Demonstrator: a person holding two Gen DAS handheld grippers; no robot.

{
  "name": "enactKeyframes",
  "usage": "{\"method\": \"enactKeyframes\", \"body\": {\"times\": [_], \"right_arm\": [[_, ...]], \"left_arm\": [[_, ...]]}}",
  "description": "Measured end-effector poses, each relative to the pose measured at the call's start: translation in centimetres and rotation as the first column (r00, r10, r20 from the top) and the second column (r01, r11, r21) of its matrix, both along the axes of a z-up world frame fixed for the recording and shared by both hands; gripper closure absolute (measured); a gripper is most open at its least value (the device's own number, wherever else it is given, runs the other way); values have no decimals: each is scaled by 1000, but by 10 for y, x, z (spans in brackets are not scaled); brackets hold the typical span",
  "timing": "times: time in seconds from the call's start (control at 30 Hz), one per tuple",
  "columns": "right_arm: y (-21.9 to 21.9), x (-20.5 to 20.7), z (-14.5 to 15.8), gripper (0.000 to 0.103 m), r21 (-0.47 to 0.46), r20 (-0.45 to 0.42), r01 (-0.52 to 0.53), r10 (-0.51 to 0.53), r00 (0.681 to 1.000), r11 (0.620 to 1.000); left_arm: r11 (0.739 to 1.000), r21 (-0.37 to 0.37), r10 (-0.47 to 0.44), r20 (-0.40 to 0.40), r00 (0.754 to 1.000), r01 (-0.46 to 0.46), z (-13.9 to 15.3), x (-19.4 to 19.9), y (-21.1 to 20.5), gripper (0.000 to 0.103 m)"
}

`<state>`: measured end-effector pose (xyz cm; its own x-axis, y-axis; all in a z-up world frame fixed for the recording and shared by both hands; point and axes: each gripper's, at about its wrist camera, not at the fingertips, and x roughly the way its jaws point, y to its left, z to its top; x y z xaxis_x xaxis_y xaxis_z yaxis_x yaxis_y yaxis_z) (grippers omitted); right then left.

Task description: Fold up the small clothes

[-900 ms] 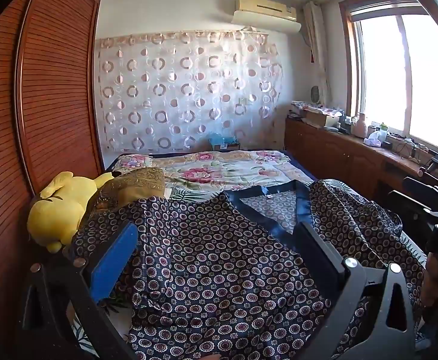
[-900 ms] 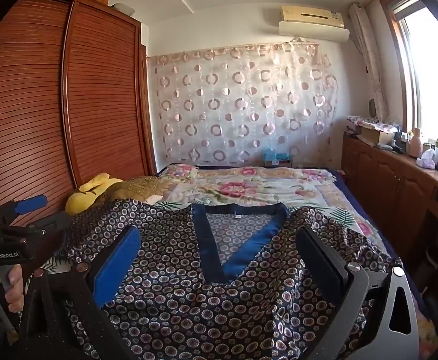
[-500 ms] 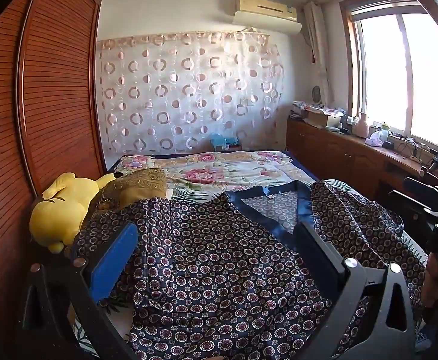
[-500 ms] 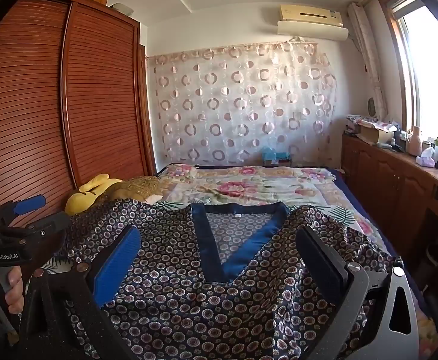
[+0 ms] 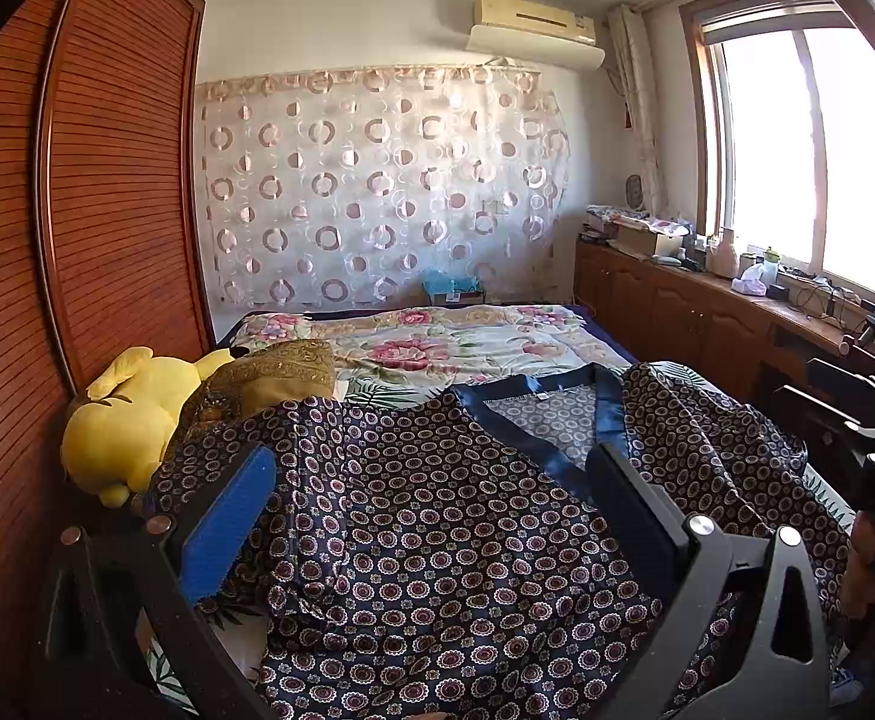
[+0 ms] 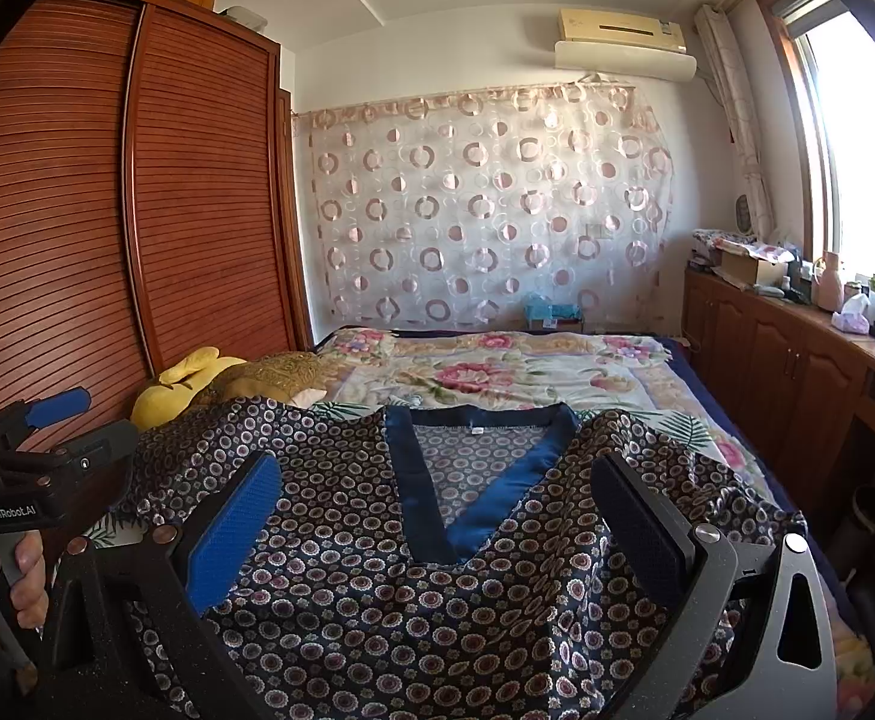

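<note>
Patterned top (image 6: pixel 377 600) lies spread face-up on the bed (image 6: pixel 497 372), its blue V-neck (image 6: pixel 467 510) toward the far end, one sleeve reaching a yellow plush toy (image 5: pixel 125 420) beside the wardrobe (image 5: pixel 77 210). Left gripper (image 5: pixel 431 504) hovers over the top, fingers wide apart, gripping nothing. Right gripper (image 6: pixel 443 510) likewise: fingers spread, empty, framing the neckline.

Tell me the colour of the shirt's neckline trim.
The neckline trim is plain blue; the right wrist view shows it best.
</note>
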<state>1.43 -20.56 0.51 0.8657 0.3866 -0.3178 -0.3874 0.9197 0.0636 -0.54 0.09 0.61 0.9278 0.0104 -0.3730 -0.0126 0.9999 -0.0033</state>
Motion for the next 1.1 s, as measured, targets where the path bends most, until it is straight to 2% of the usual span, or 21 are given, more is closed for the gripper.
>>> {"method": "enactKeyframes", "body": {"times": [1.1], "right_arm": [[1,-1,0,0,5,-2,1,-1,1000,1000]], "left_arm": [[1000,5,-1,8,1000,1,6,-1,2,0]]}}
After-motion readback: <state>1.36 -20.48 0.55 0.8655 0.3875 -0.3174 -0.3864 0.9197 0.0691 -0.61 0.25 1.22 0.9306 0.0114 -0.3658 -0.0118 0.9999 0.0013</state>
